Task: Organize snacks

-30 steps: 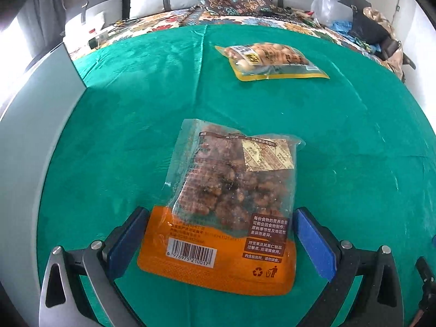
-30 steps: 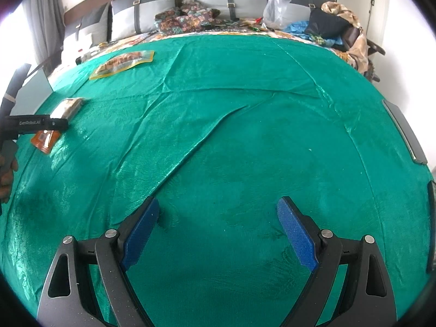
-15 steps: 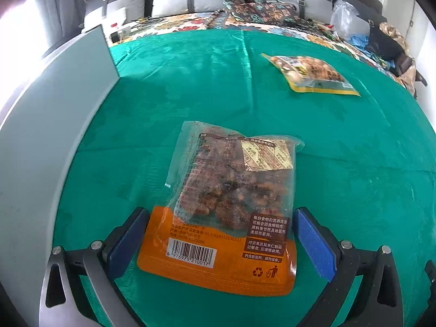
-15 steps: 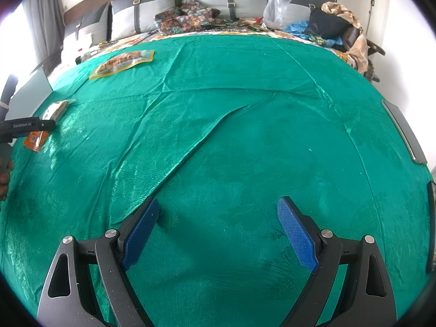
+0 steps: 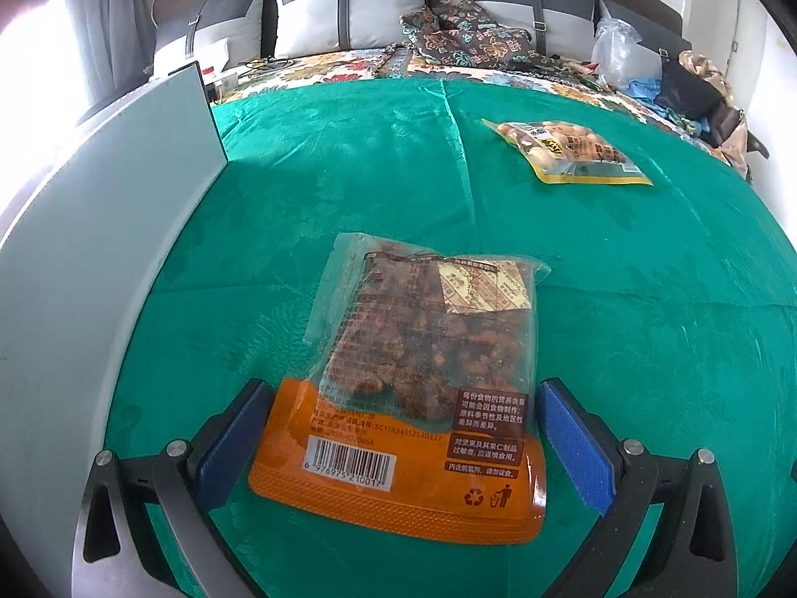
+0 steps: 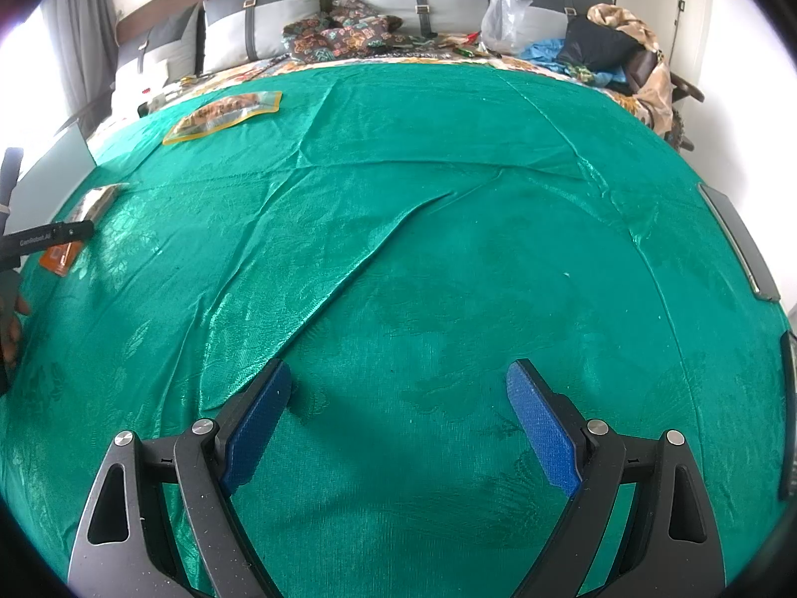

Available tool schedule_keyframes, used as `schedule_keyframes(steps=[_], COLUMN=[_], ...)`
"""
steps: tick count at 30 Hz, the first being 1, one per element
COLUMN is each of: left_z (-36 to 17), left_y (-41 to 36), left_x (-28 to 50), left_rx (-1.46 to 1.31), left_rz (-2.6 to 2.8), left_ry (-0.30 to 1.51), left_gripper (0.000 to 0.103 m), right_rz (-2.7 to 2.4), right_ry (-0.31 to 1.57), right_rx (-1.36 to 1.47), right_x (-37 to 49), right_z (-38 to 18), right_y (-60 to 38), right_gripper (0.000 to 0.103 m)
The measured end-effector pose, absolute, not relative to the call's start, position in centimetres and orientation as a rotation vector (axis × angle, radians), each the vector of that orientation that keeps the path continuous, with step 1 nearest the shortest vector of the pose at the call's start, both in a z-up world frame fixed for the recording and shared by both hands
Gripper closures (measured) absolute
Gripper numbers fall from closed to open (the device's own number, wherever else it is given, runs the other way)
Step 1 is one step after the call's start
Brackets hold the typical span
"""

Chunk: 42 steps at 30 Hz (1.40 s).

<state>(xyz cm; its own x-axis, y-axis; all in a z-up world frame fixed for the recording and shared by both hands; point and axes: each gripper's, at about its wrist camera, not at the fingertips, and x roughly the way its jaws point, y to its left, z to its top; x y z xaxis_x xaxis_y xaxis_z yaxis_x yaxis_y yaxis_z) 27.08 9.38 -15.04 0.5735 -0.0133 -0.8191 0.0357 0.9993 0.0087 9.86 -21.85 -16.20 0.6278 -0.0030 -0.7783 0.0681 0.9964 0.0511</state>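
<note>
A clear nut snack bag with an orange bottom (image 5: 423, 359) lies flat on the green cloth (image 5: 647, 299). Its orange end sits between the blue pads (image 5: 573, 443) of my left gripper (image 5: 402, 391), whose jaws are spread wide and meet the bag's side edges. A second snack bag with a yellow border (image 5: 568, 154) lies further back to the right. In the right wrist view the nut bag (image 6: 92, 199) shows at the far left under the left gripper (image 6: 50, 236), with the yellow-bordered bag (image 6: 224, 109) behind it. My right gripper (image 6: 398, 369) is open over bare cloth.
A tall grey panel (image 5: 99, 249) stands along the left edge, close to the nut bag. Pillows, patterned fabric and a plastic bag (image 5: 615, 47) line the headboard. A person's hand (image 6: 10, 324) shows at the far left. A dark strip (image 6: 742, 244) lies at the cloth's right edge.
The left gripper swung and shifted left toward the grey panel, and the nut bag moved along between its fingers. The right gripper stayed still.
</note>
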Motion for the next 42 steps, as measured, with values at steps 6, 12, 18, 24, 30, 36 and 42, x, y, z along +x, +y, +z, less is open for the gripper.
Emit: schedule_keyframes(steps=[6,12,18,24,30,36,42], left_z=[-15.1,-15.1,-15.1,-15.2,-15.1,-15.1,-15.1], left_y=[9.5,9.5,9.5,9.5,9.5,9.5,9.5], left_x=[27.0,27.0,27.0,27.0,27.0,27.0,26.9], left_rx=[0.026,0.026,0.026,0.026,0.025,0.025,0.025], left_rz=[-0.040,-0.040,-0.040,-0.040,-0.041,-0.041,-0.041], left_ry=[0.950,0.950,0.950,0.950,0.950,0.950,0.950], left_gripper=[0.000,0.000,0.000,0.000,0.000,0.000,0.000], right_rz=[-0.037,-0.027,0.142,0.298,0.275,0.465,0.685], right_ry=[0.894,0.914,0.924,0.891,0.962,0.862,0.811], right_rx=[0.077,0.068,0.262,0.144,-0.030,-0.261,-0.421], right_x=[9.9,10.1,19.7,36.0,44.7,39.2,26.5], right_z=[-16.2,-16.1,-12.0,-6.9,-10.6,-13.0,-12.9], right_y=[-21.8,-21.7,-19.6,-9.1,-2.3,-2.0,-8.0], right_gripper=[0.010,0.010,0.010,0.011,0.016,0.027,0.027])
